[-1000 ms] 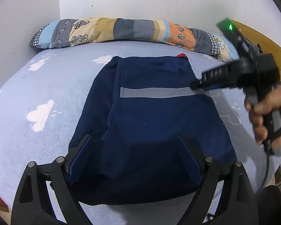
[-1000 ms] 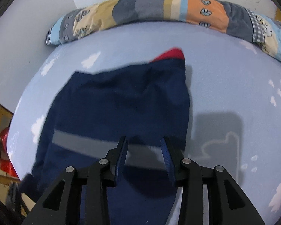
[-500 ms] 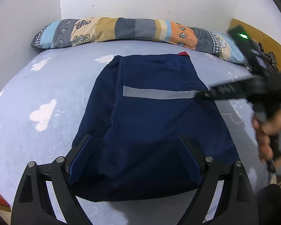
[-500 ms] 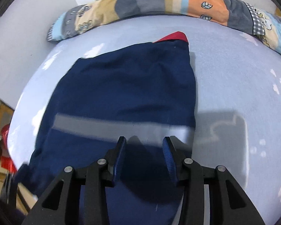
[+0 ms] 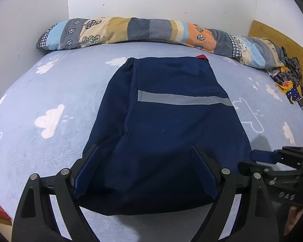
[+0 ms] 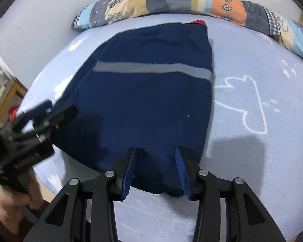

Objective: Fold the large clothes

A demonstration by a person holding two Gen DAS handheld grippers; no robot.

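**Left wrist view: folded navy garment flat on the bed, both claws empty**

Left wrist view shows the navy garment lying folded on the light blue sheet printed with white clouds, its grey stripe running across the upper half and a red tab peeking out at the far edge. The left gripper hangs over the garment's near edge with its jaws spread wide, nothing between them. To the right, the right gripper sits low beside the garment's near right corner.

From the right wrist view, the right gripper is above the near edge of the garment, jaws partly apart and gripping nothing (the blue pads frame only cloth below). A hand holds the left gripper at the left.

A patchwork bolster lies along the white wall behind, and crumpled patterned fabric sits at the far right.
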